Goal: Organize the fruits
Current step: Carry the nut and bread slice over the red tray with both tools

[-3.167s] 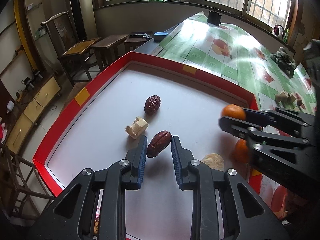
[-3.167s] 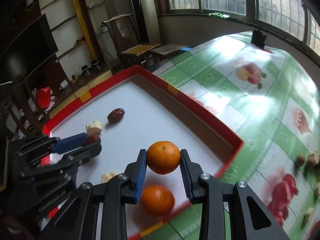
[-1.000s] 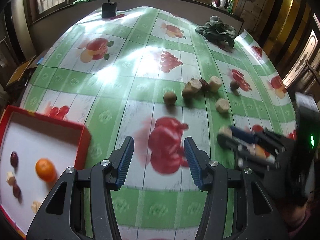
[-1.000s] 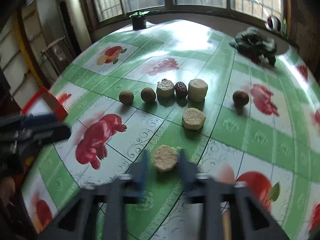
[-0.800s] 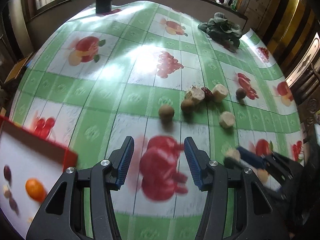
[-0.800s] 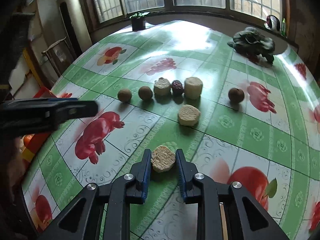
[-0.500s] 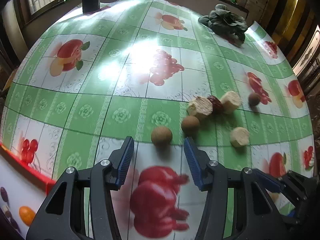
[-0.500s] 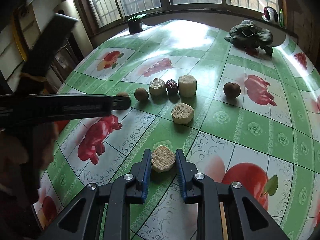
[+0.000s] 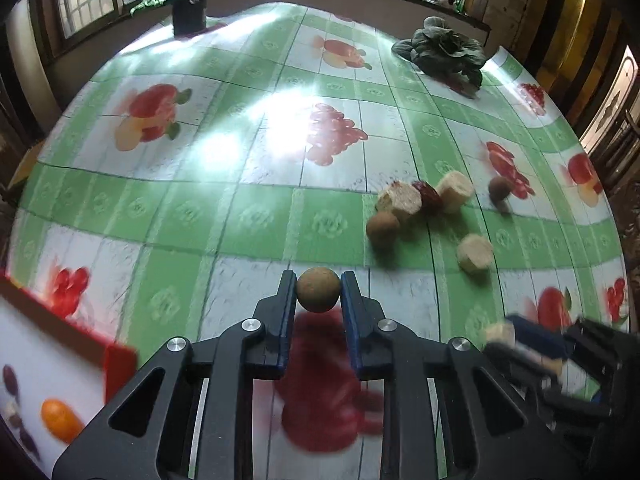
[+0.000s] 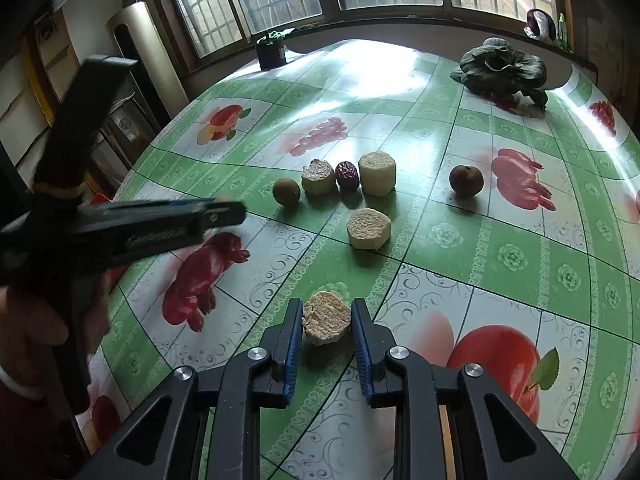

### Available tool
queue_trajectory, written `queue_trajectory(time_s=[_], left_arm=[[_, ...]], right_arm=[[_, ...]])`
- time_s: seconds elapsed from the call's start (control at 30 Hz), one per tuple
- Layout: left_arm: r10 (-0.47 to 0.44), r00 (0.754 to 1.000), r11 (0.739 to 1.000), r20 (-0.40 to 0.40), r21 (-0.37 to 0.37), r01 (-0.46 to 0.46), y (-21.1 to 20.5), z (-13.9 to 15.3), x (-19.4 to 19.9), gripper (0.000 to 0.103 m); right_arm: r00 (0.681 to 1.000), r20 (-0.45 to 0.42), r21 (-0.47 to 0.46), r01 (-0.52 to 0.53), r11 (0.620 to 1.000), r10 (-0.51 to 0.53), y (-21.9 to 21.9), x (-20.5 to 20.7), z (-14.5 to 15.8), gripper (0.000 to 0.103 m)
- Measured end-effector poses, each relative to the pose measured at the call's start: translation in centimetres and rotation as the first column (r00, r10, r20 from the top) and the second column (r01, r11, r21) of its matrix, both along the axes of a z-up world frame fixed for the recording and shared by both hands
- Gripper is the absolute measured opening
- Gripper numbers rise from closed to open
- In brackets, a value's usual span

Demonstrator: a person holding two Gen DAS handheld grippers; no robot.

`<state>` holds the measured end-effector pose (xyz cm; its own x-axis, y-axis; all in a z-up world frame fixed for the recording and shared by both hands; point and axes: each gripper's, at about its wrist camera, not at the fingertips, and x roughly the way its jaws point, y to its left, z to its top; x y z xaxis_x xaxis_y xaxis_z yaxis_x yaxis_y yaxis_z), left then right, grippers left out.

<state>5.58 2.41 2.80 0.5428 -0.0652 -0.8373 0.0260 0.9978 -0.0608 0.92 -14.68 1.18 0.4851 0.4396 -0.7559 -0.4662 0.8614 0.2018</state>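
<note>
The left gripper (image 9: 319,289) has just closed its jaws on a round brown fruit (image 9: 318,289), pinched at the fingertips; the right gripper (image 10: 326,328) is clamped narrow on a pale cut chunk (image 10: 326,322), low over the tablecloth (image 10: 460,264). To do the step well, each piece probably wants lifting straight up before it swings toward the red tray (image 9: 116,364), since both sit right at the fingertips and a sideways jerk could roll the round fruit free.

Beyond the held chunk, the right wrist view shows six loose pieces on the cloth: one pale chunk (image 10: 368,228) nearest, then a row of a brown fruit (image 10: 286,191), a pale chunk (image 10: 318,176), one red date (image 10: 346,175) and a pale chunk (image 10: 377,173), with a second brown fruit (image 10: 466,178) apart to their right. The tray, left of the left gripper, holds one orange (image 9: 60,420) and some blurred dark bits.
</note>
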Motion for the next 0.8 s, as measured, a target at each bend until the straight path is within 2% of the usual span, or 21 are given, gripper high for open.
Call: queue_trajectory(time_s=[0.23, 0.4, 0.53, 0.8], left_arm=[[0.02, 0.999, 1.0, 0.042, 0.003, -0.02, 2.0, 2.3, -6.0, 0.021], [0.073, 0.994, 0.997, 0.078, 0.008, -0.074, 5.0, 3.5, -10.4, 0.021], [0.116, 0.986, 0.991, 0.121, 0.058, -0.124, 7.2, 4.1, -13.2, 0.021], [0.212, 0.968, 0.972, 0.134, 0.077, -0.224, 11.7, 3.6, -16.3, 0.021]], right_arm=[[0.998, 0.052, 0.024, -0.024, 0.999, 0.023, 1.6, -3.2, 2.4, 0.023], [0.996, 0.073, 0.046, -0.06, 0.997, 0.057, 3.4, -6.1, 3.6, 0.023], [0.991, 0.084, 0.043, -0.103, 0.994, 0.099, 5.7, -8.1, 4.2, 0.023], [0.98, 0.092, 0.039, -0.182, 0.982, 0.178, 9.9, -10.7, 4.4, 0.023]])
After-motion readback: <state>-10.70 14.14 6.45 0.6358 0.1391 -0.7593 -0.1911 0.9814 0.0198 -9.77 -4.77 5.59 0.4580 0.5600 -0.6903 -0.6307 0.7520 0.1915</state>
